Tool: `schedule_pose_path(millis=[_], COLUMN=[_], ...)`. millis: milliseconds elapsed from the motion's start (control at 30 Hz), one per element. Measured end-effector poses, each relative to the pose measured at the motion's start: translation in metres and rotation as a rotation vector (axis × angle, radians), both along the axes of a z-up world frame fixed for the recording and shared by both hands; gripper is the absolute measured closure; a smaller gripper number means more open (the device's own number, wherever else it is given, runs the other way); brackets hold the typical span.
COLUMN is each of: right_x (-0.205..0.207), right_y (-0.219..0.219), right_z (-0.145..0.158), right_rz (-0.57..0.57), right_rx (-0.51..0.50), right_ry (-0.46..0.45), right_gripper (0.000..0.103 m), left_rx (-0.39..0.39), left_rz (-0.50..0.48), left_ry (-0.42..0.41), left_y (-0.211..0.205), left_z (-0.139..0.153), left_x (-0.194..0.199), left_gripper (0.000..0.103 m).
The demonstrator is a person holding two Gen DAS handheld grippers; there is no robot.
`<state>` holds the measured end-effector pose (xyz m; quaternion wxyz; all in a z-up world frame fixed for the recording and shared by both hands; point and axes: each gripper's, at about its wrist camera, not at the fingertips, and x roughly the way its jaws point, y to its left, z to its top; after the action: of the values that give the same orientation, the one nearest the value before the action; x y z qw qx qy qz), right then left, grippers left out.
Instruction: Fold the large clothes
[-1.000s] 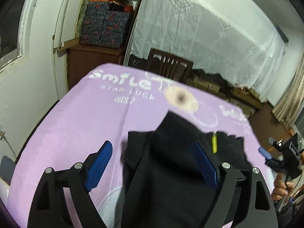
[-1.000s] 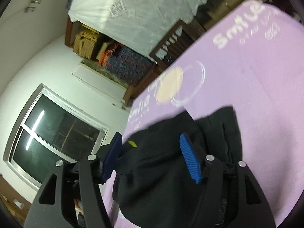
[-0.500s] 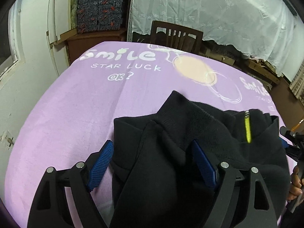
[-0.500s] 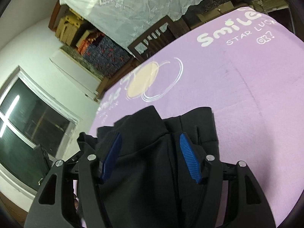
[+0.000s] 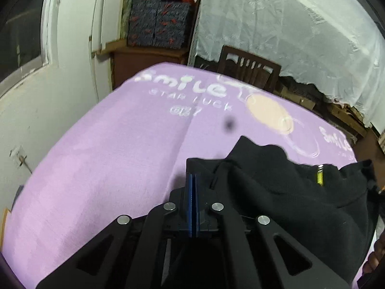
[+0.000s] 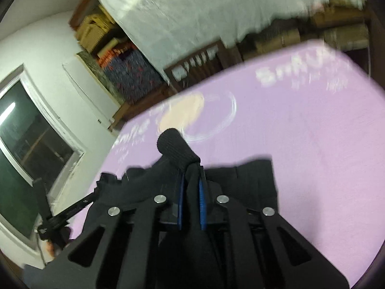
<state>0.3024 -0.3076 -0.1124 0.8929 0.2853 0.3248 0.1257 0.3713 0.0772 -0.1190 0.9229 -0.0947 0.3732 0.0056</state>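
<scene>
A black garment (image 5: 276,192) with a yellow-green zip tag (image 5: 319,177) lies bunched on the purple printed cover (image 5: 108,168). My left gripper (image 5: 192,180) is closing, its blue pads together on the garment's near left edge. In the right wrist view the same garment (image 6: 252,180) sits on the cover (image 6: 312,144). My right gripper (image 6: 191,180) is closing on a fold of it, with black cloth squeezed between the pads. A ribbed cuff (image 6: 175,147) sticks up just past the fingertips.
A wooden chair (image 5: 247,67) stands at the cover's far edge, with a white sheet (image 5: 288,36) draped over stacked things behind it. A white wall (image 5: 48,96) and a window run along the left side. A hand (image 5: 375,260) shows at the right edge.
Both grippers stood wide open around the garment and now have their pads drawn together on the cloth. The left one has dropped lower over the garment's left edge.
</scene>
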Motion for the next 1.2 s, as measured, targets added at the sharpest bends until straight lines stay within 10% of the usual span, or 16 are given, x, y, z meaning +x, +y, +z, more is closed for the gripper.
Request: schedule_pose_path(millis=[433,600,667,900,1200], right_x=[0.026,0.024,0.015,-0.033,-0.071], right_y=[-0.006,-0.015,-0.025,-0.040,0.036], right_z=[-0.060,-0.062,-0.055,-0.001,0.032], right_rz=[-0.019,-0.014,-0.057,-0.110,0.126], right_rx=[0.047,0.124,0.152,0.161,0.160], right_ry=[0.201,0.211,0.196,0.046,-0.032], right_gripper=[0.093,0.087,0.074,0.073,0.074], left_rx=[0.165,0.062,0.044,0.006,0.076], left_rz=[-0.042,-0.016,-0.022,-0.180,-0.344], left_ry=[0.066,0.045,-0.002,-0.131,-0.077], left_y=[-0.021,-0.003,-0.004,-0.055,-0.132], left_z=[-0.021,-0.009,0.008,0.050,0.021], left_x=[0.003,-0.011,-0.027,-0.091,-0.099], left_gripper=[0.082,0.083,0.085,0.065,0.055])
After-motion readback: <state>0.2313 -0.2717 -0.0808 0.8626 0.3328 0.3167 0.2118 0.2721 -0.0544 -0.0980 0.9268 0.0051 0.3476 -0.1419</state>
